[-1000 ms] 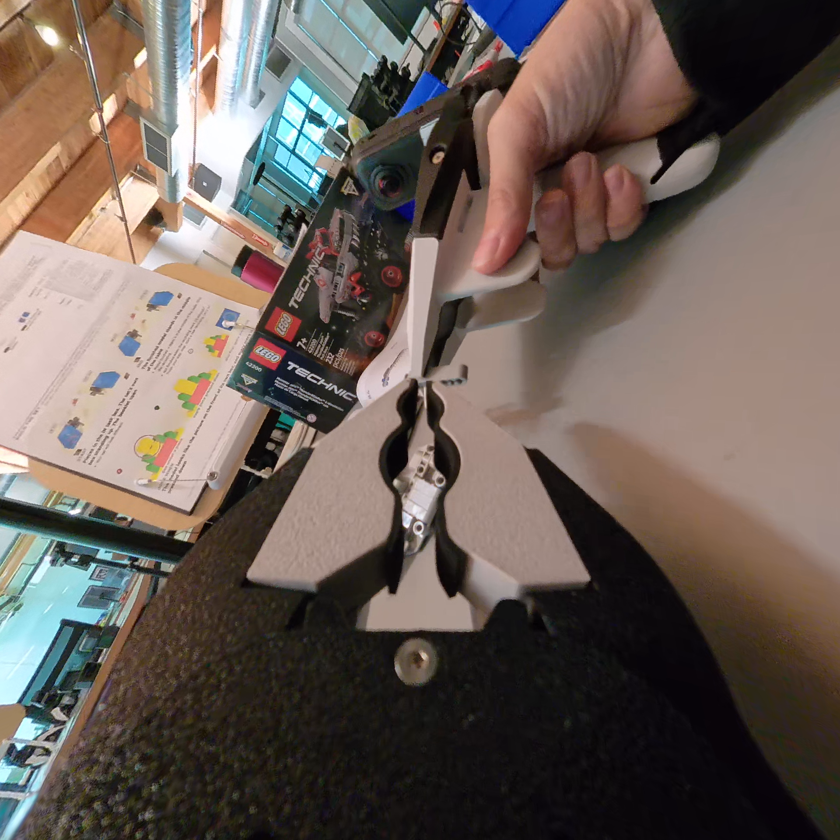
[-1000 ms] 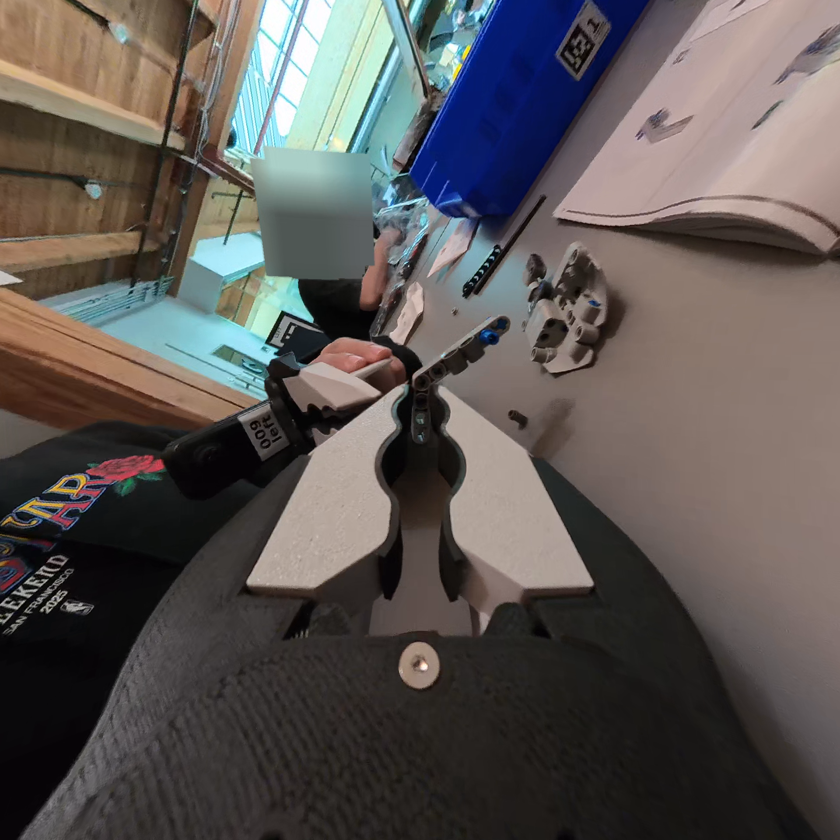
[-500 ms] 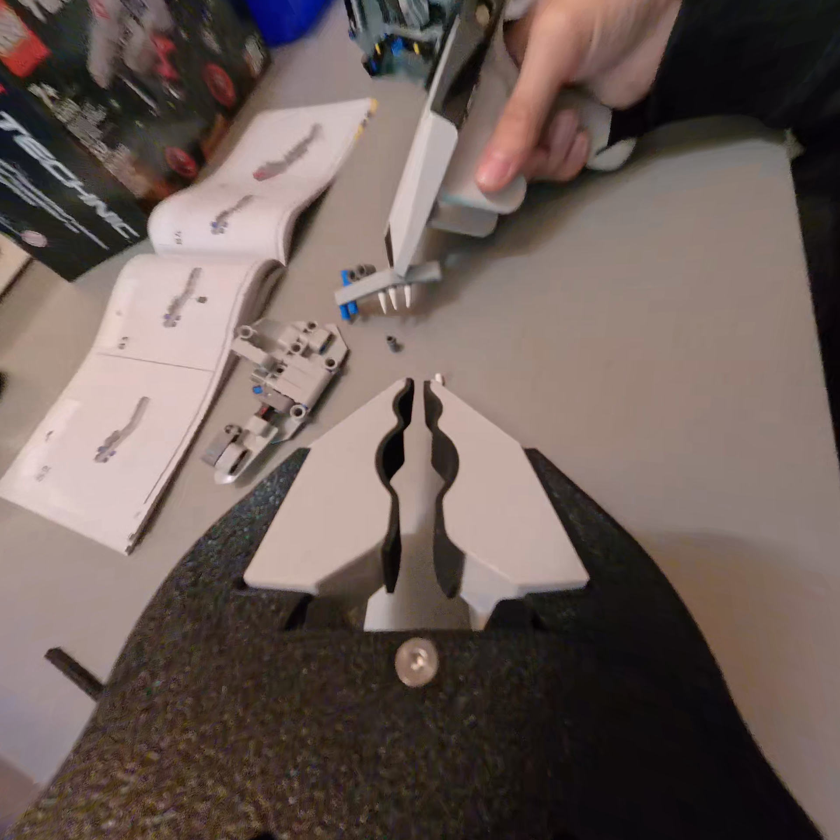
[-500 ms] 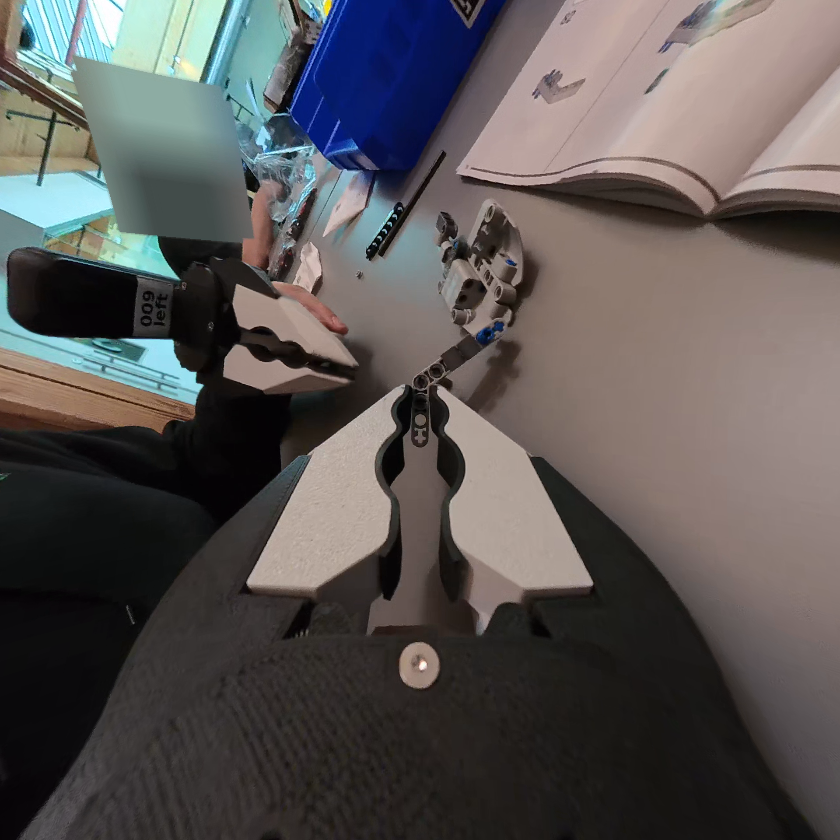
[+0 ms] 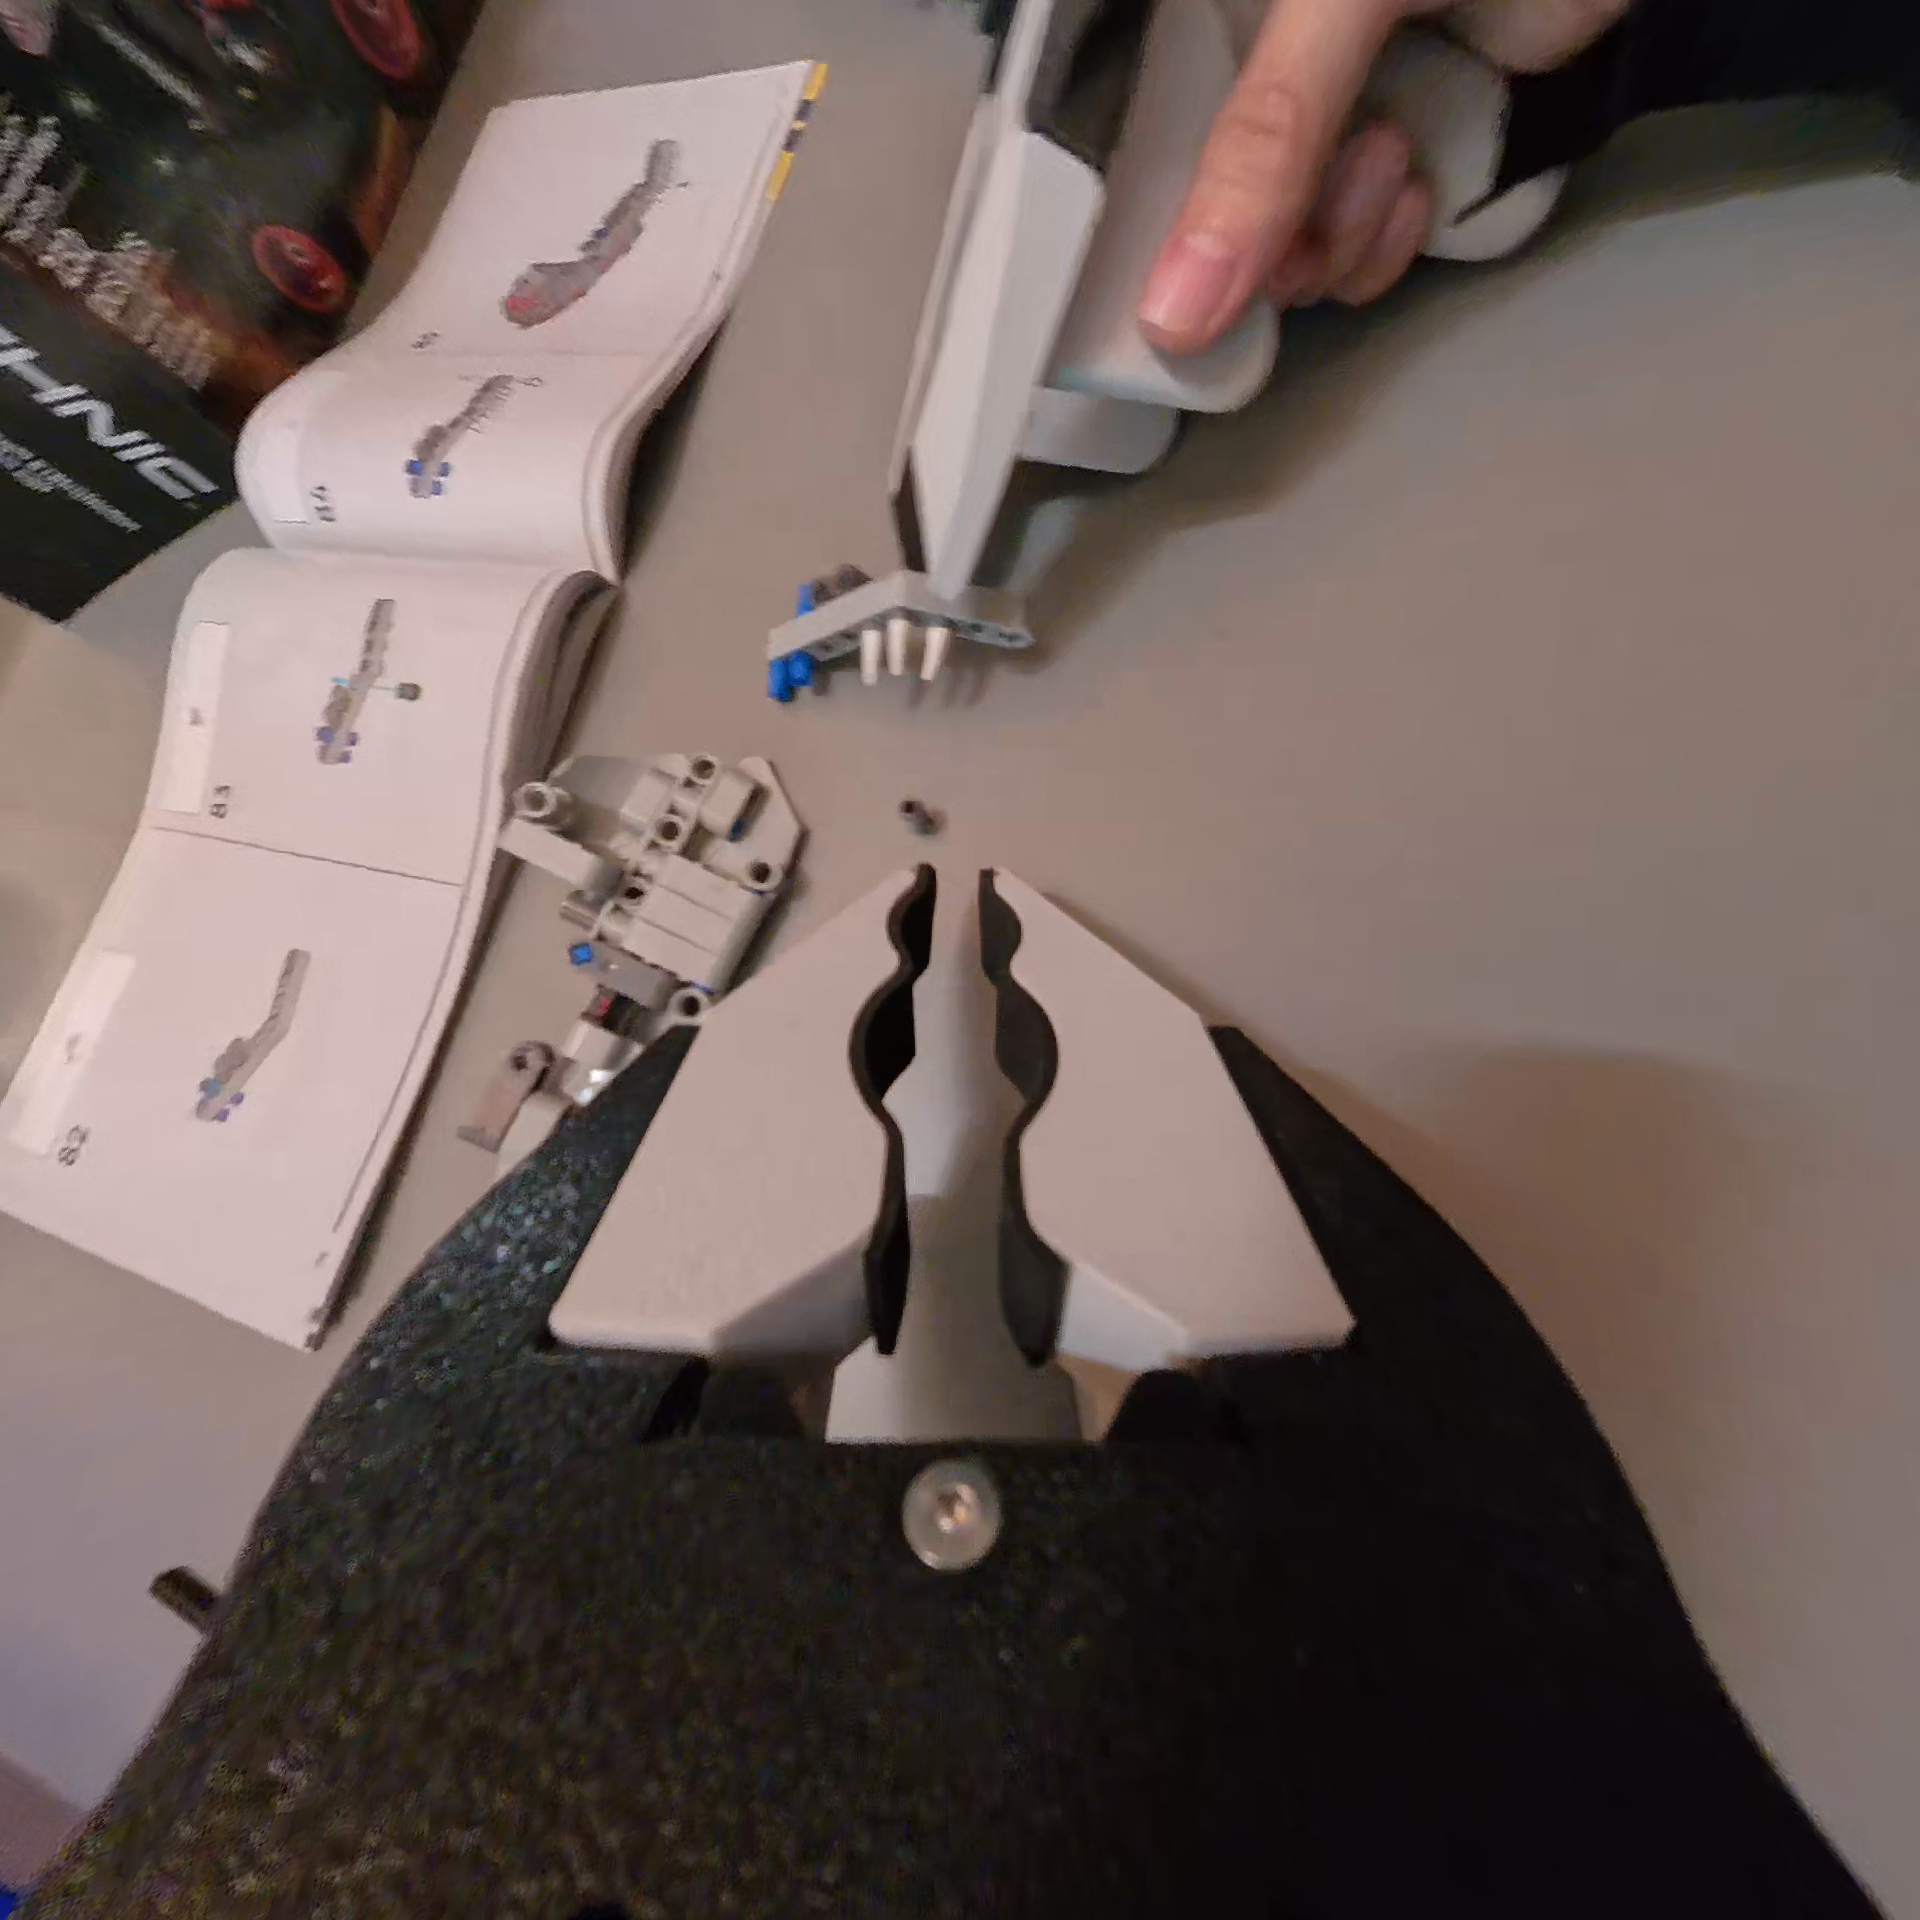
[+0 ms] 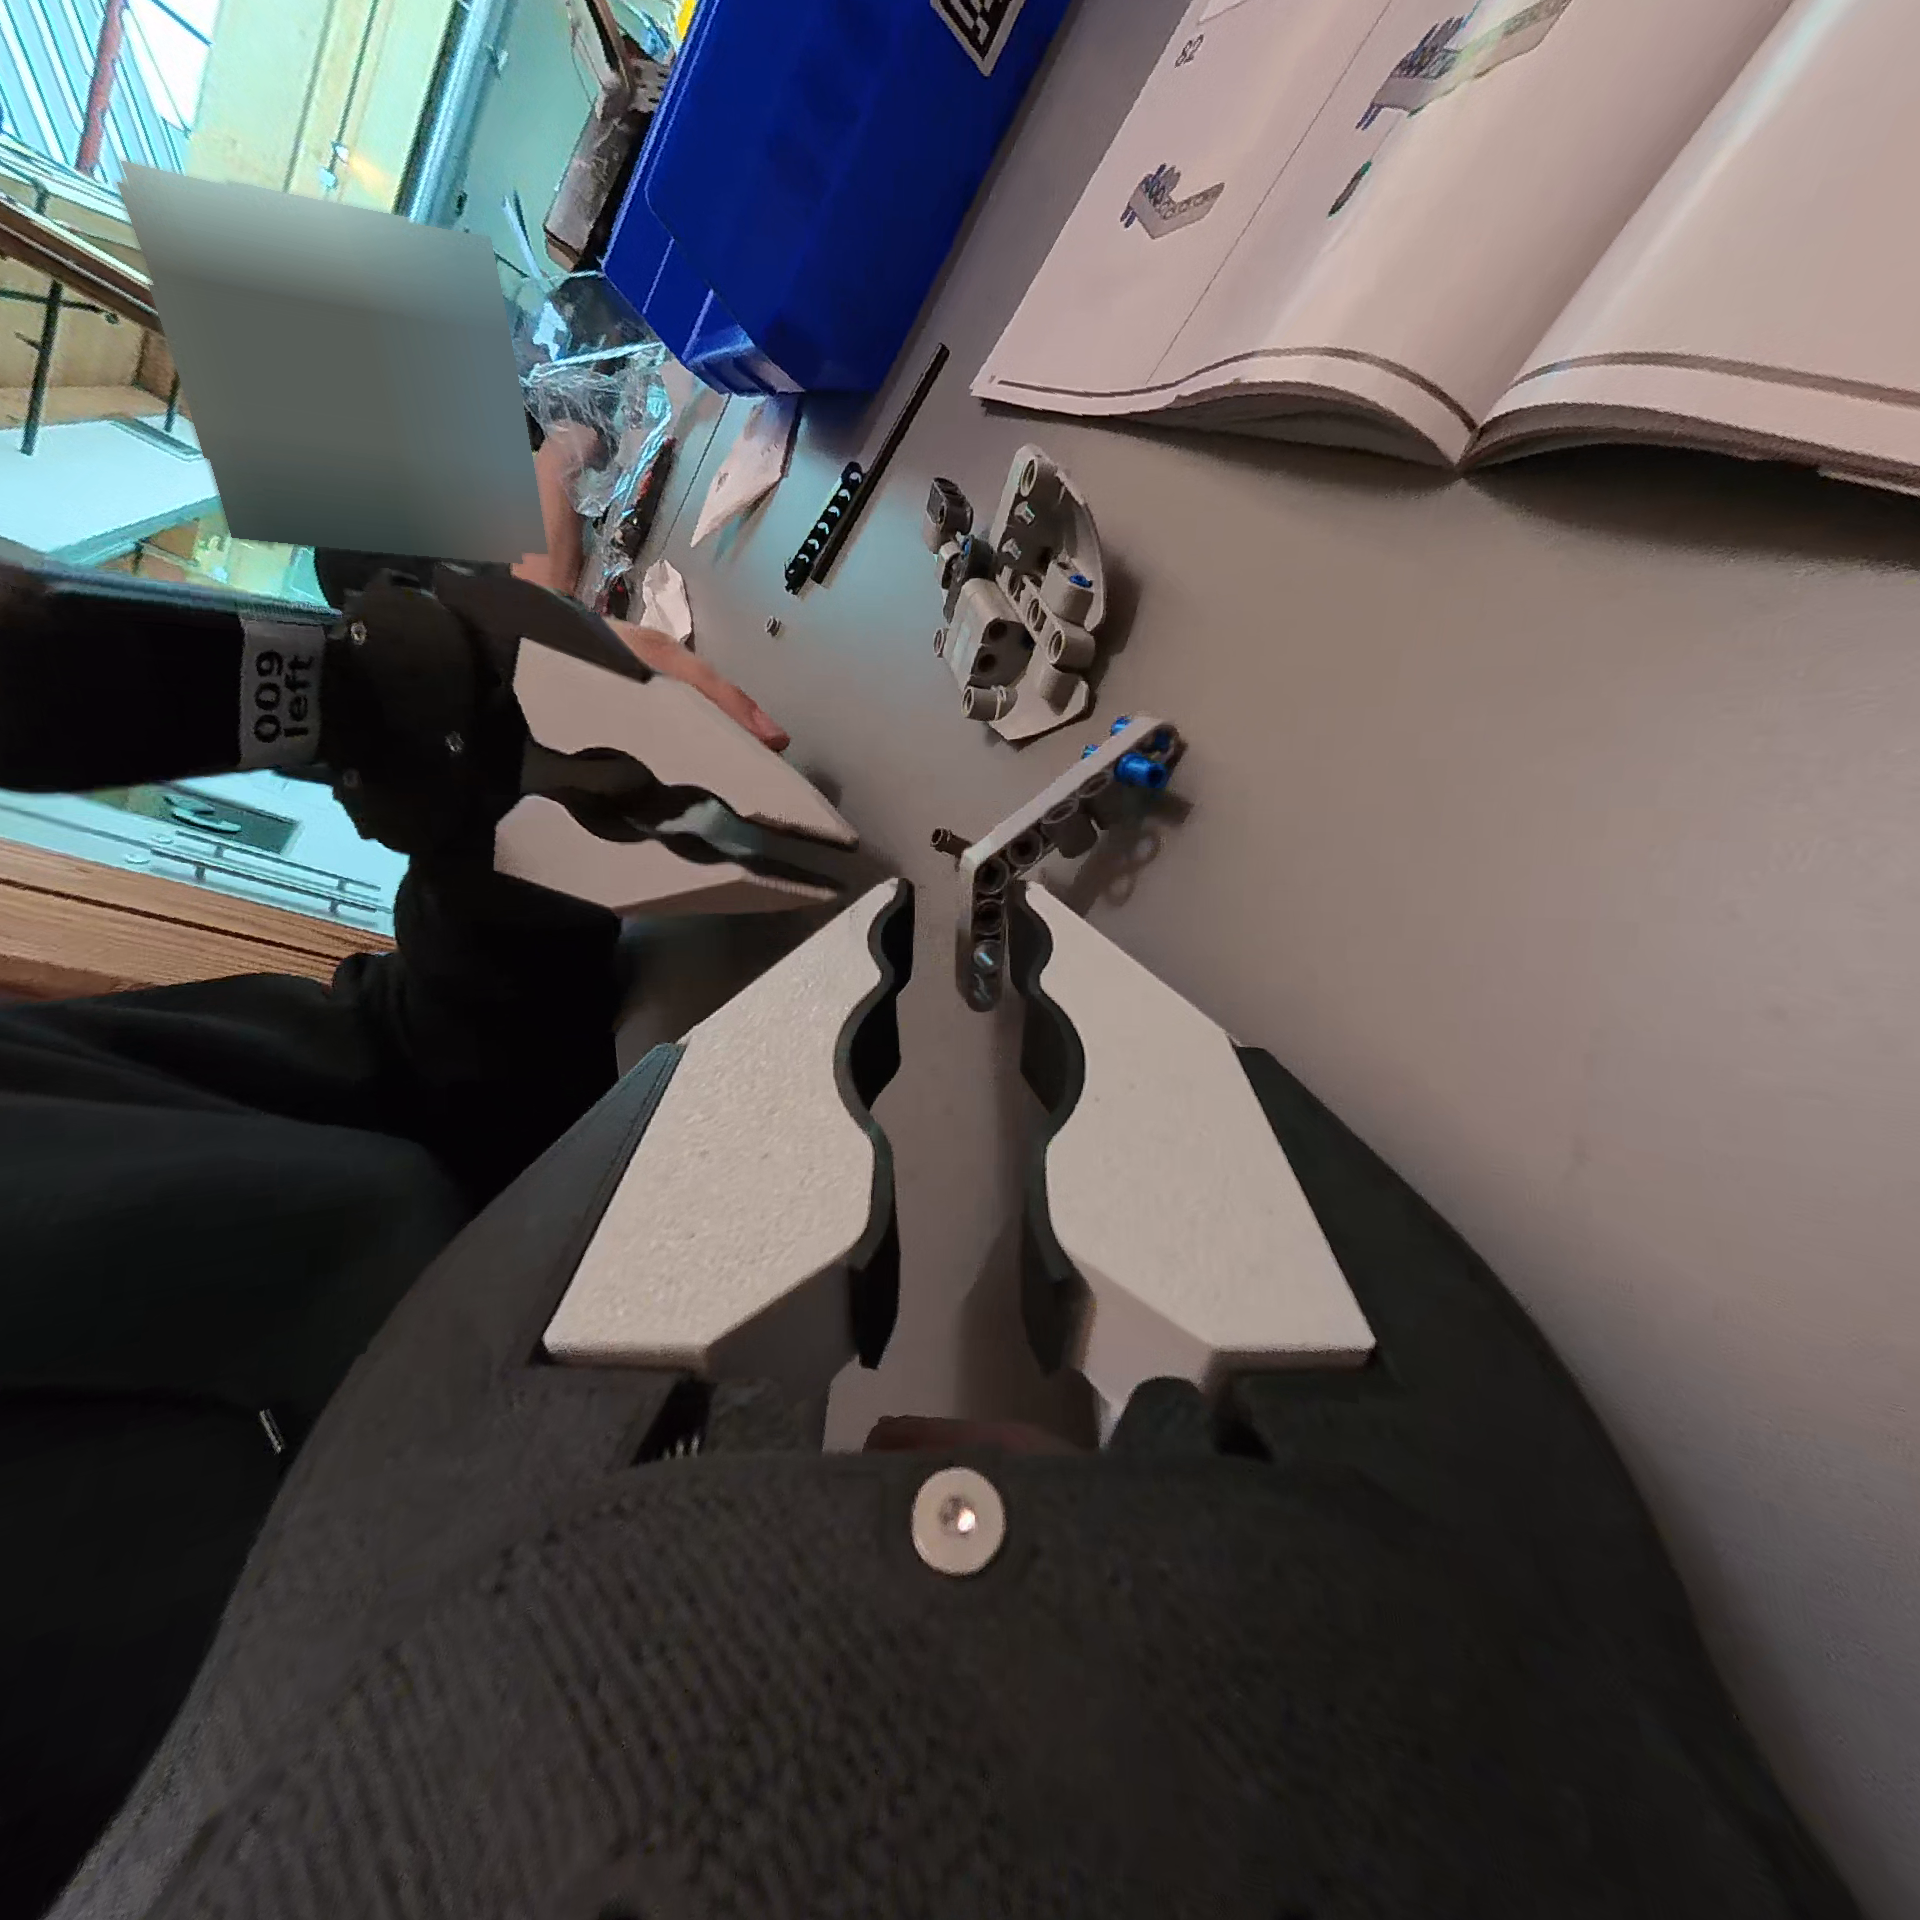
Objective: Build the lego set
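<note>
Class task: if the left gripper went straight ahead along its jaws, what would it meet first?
Probably the small dark pin lying on the grey table just beyond the left gripper; depth is uncertain, so it might pass over it.

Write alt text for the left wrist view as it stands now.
The left gripper, slightly open and empty, points at a tiny dark pin on the grey table. Beyond it, the right gripper holds a grey angled lego beam with blue pins; a grey lego sub-assembly and open instruction booklet lie left.

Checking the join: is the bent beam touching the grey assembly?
Apart: left wrist view shows bare table between bent beam and grey assembly.
</note>
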The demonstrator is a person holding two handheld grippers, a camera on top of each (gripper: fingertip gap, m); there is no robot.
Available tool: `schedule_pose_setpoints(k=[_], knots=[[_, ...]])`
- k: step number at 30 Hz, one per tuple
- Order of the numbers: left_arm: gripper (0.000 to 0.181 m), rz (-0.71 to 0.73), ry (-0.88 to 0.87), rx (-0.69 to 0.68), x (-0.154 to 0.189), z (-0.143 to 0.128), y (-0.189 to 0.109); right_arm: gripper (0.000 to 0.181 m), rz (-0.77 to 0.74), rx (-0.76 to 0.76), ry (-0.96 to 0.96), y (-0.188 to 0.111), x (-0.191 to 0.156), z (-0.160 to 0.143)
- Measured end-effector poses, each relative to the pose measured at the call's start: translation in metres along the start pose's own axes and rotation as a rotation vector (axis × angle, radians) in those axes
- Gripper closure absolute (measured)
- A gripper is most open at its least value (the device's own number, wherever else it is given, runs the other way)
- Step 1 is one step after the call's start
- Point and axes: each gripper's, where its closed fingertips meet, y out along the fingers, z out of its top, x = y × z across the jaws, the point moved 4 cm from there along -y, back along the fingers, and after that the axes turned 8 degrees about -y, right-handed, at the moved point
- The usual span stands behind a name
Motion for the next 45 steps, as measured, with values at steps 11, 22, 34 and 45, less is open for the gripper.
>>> schedule_pose_setpoints(k=[11, 22, 34, 45], knots=[[0.172, -0.054, -0.108, -0.056, -0.009, 0.006, 0.027, 0.163, -0.019, 0.025, 0.000, -0.011, 0.002, -0.001], [0.179, -0.016, -0.113, 0.054, -0.007, 0.013, 0.020, 0.156, -0.004, 0.015, -0.014, -0.020, 0.006, 0.000], [0.179, -0.005, -0.040, 0.214, 0.004, 0.028, 0.011, 0.128, -0.184, 0.032, -0.132, -0.030, 0.005, 0.002], [0.179, -0.295, -0.409, 0.757, 0.013, 0.072, -0.036, 0.152, -0.398, 0.177, -0.903, -0.024, -0.074, 0.007]])
